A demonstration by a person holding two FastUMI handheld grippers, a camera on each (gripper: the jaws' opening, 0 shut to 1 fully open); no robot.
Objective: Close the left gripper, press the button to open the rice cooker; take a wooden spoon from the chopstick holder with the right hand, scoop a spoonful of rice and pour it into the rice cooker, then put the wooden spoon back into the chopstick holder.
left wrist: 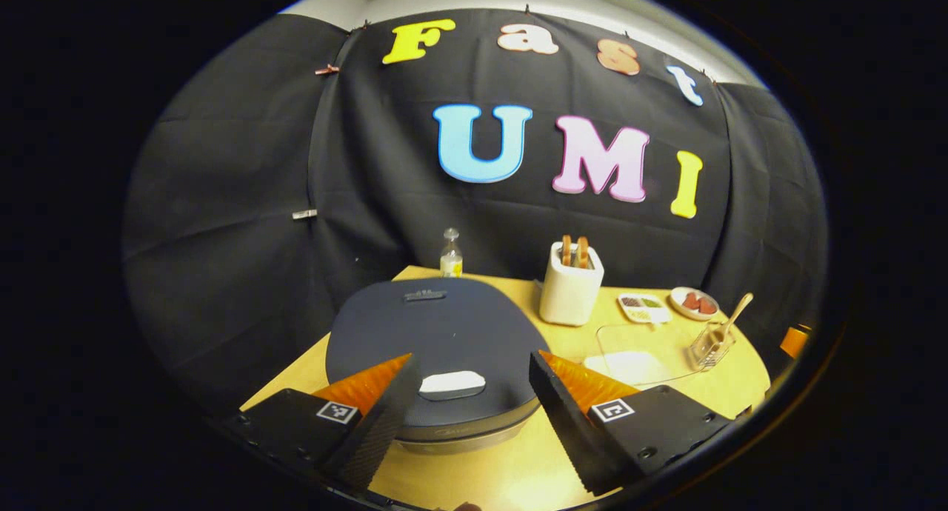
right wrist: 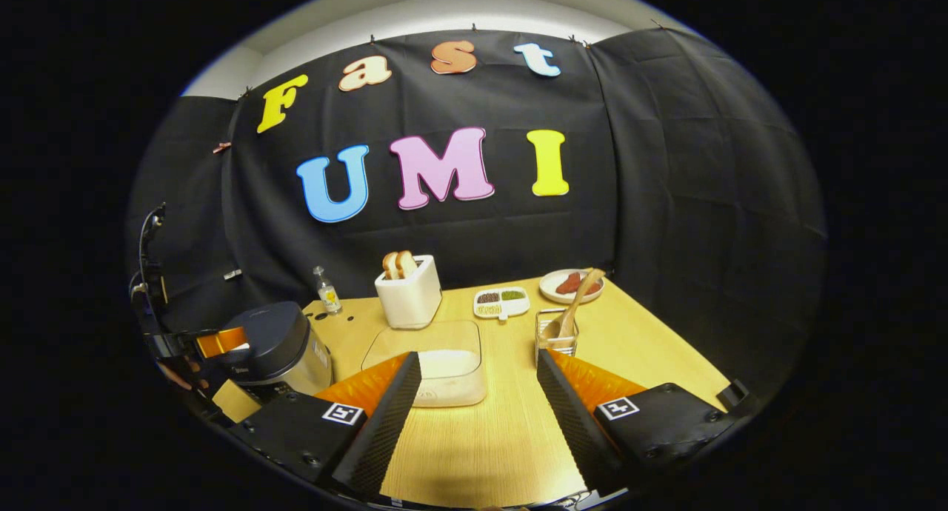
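- In the left gripper view we see the left hand-held gripper (left wrist: 466,392) poised above the rice cooker (left wrist: 437,355), its fingers spread wide with the pale lid button (left wrist: 452,383) lying in the gap between them; neither finger touches it.
- The cooker's dark lid (left wrist: 429,326) is down, and the cooker sits at the near left of the wooden bench (left wrist: 518,466).
- In the right gripper view we find the right hand-held gripper (right wrist: 478,400) parted as well and holding nothing, hanging over bare bench (right wrist: 489,444) in front of the clear rice container (right wrist: 437,366).
- That container holds a layer of white rice (right wrist: 446,364).
- Just beyond the right finger stands the wire chopstick holder (right wrist: 555,341), with the wooden spoon (right wrist: 574,304) leaning in it, bowl down and handle tilted up to the right.
- Farther back we make out a white toaster (right wrist: 409,296) with two slices of bread (right wrist: 398,264) standing in its slots.
- Beside it are a small divided dish (right wrist: 501,301) of seasonings and a round plate (right wrist: 570,285) of reddish pieces.
- A small glass bottle (right wrist: 326,292) stands near the cloth wall at the bench's far left corner.
- At the left edge of the right gripper view the other gripper (right wrist: 222,341) hovers over the cooker (right wrist: 278,348).
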